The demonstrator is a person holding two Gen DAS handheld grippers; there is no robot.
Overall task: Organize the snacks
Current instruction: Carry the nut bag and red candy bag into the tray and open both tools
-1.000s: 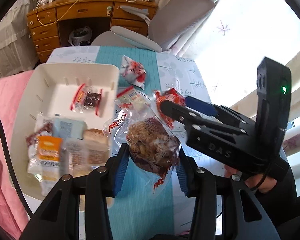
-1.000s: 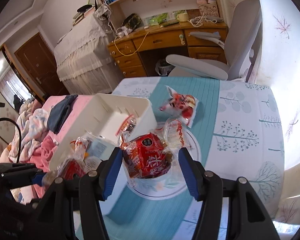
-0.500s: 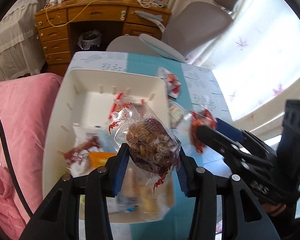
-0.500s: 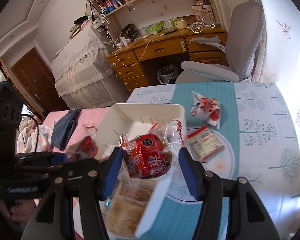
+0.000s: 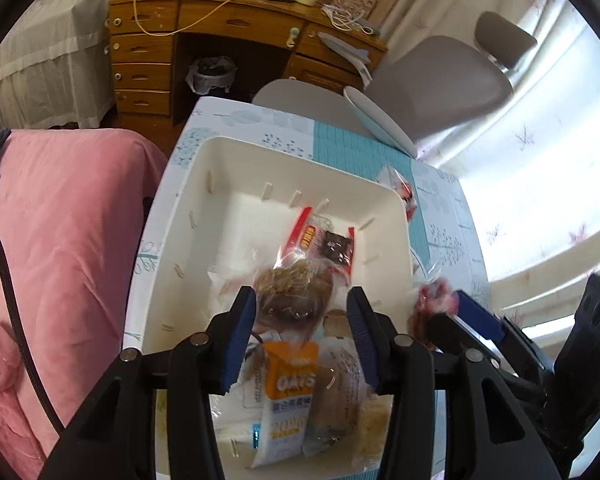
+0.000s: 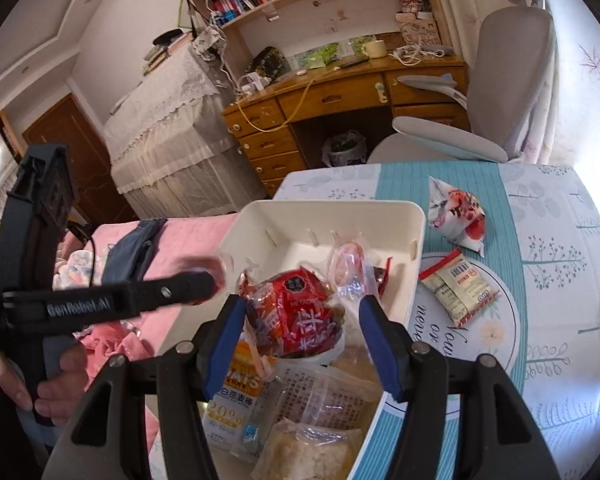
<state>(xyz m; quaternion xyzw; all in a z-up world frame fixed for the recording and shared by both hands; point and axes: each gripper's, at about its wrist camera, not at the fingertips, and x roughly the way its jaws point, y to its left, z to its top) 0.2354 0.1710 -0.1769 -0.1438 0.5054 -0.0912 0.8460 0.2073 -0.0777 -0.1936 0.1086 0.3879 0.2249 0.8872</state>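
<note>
A white bin (image 5: 172, 240) on the table holds several wrapped snacks. My left gripper (image 5: 300, 330) hangs over the bin with its jaws open; a clear-wrapped brown nut snack (image 5: 294, 290) lies loose between them, blurred, over the pile. My right gripper (image 6: 300, 330) is over the bin's near end; a red-wrapped snack (image 6: 300, 316) sits between its jaws with gaps at both pads, so whether it is gripped is unclear. It also shows at the right in the left wrist view (image 5: 434, 304).
Two more snack packets lie on the tablecloth right of the bin: a white-red pouch (image 6: 458, 216) and a small flat packet (image 6: 460, 286). A pink bed (image 5: 60, 240) lies left of the table. A grey chair (image 5: 440, 76) and wooden desk (image 5: 220, 28) stand behind.
Both grippers moved left from the table to over the bin. My left jaws opened and the brown nut snack dropped from them. The red snack stayed between the right jaws.
</note>
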